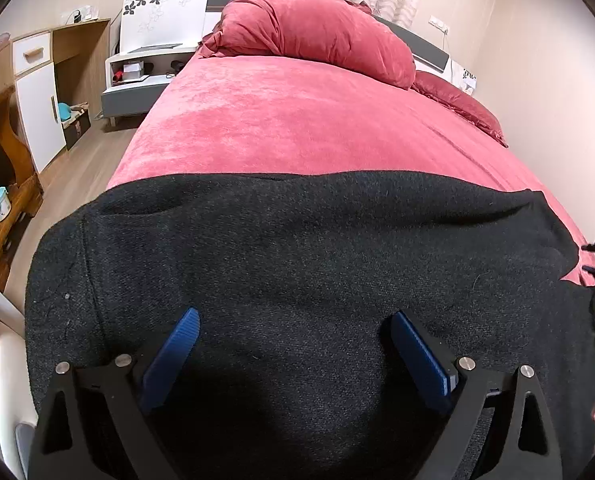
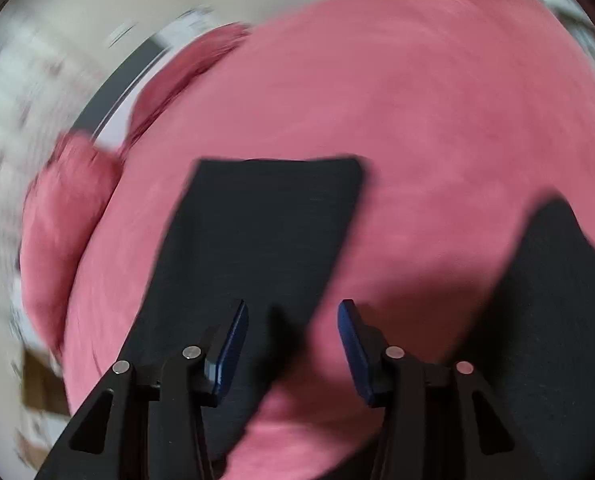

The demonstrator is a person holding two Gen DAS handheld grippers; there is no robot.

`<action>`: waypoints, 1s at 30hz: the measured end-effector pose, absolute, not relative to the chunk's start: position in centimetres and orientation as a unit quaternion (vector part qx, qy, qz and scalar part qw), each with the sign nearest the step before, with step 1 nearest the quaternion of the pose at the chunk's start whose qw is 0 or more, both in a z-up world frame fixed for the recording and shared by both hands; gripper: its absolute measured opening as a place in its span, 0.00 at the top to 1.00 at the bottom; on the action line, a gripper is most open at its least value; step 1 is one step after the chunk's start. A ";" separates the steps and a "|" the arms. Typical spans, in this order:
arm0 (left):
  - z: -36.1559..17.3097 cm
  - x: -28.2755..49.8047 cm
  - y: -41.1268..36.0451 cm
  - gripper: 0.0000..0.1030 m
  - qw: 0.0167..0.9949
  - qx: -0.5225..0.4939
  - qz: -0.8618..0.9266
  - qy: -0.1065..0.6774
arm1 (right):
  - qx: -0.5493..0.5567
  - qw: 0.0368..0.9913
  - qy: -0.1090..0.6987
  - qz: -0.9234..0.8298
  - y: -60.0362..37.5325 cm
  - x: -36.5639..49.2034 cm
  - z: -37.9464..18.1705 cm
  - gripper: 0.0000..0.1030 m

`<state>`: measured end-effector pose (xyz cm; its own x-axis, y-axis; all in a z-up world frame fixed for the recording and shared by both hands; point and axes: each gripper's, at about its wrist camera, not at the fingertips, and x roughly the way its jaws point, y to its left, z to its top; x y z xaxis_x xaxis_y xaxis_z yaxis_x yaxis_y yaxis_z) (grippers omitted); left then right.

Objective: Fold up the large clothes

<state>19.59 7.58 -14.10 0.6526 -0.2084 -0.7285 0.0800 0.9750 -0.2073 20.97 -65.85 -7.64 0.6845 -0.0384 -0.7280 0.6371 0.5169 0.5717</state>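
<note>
- The black garment lies spread flat over the near end of the bed, which is covered in a pink-red sheet.
- The left gripper hangs over the near part of the garment, its blue pads spread wide and holding nothing.
- In the right wrist view, which is blurred, a long black strip of the garment runs from near to far across the pink sheet, and another black part lies at the right.
- The right gripper stands wide over the strip's near right edge, its fingers empty.
- A rolled red quilt sits at the far end of the bed.
- A white nightstand and a wooden cabinet stand far left on the floor.
</note>
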 end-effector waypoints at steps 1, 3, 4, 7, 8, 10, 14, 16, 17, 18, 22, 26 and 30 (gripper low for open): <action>-14.1 19.6 7.6 0.05 0.906 -0.078 -0.080 0.409 | 0.467 0.796 0.323 -0.209 -66.8 20.7 -8.3 0.53; -14.2 19.7 7.6 0.04 0.905 -0.078 -0.080 0.410 | 0.519 0.781 0.294 -0.185 -68.4 20.8 -9.7 0.53; -14.3 19.7 7.6 0.04 0.905 -0.078 -0.081 0.410 | 0.530 0.776 0.291 -0.179 -68.7 21.1 -10.2 0.53; -14.4 19.8 7.5 0.02 0.904 -0.076 -0.082 0.413 | 0.526 0.783 0.264 -0.202 -69.4 23.0 -10.7 0.53; -14.4 19.9 7.4 0.02 0.903 -0.073 -0.080 0.415 | 0.522 0.784 0.265 -0.207 -69.4 23.5 -10.6 0.60; -14.3 20.0 7.0 0.01 0.902 -0.060 -0.071 0.422 | 0.494 0.785 0.304 -0.216 -69.3 25.3 -9.9 0.92; -11.2 22.6 6.1 0.07 0.881 -0.073 -0.107 0.456 | 0.446 0.823 0.275 -0.220 -69.7 26.4 -4.1 0.92; -9.7 24.3 5.9 0.07 0.892 -0.052 -0.106 0.437 | 0.398 0.850 0.254 -0.234 -70.4 26.4 -1.0 0.93; -9.4 25.6 5.7 0.06 0.900 -0.020 -0.086 0.426 | 0.383 0.854 0.258 -0.241 -70.8 26.6 -0.3 0.93; -9.7 27.3 5.5 0.06 0.901 0.016 -0.059 0.429 | 0.368 0.854 0.268 -0.252 -71.0 27.0 -0.2 0.93; -13.5 32.3 6.2 0.00 0.882 0.060 -0.043 0.466 | 0.348 0.808 0.391 -0.270 -70.5 29.6 -6.2 0.82; -13.1 33.6 7.4 0.00 0.909 0.053 -0.030 0.413 | 0.344 0.825 0.361 -0.266 -68.7 27.3 -7.3 0.64; -13.4 34.6 9.2 0.04 0.903 0.039 0.060 0.423 | 0.338 0.840 0.334 -0.262 -66.0 23.2 -5.5 0.64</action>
<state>34.56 9.19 -13.44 0.6356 0.1423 -0.7588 -0.0758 0.9896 0.1221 23.24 -65.95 -5.52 0.6392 -0.2143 -0.7386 0.6664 0.6337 0.3928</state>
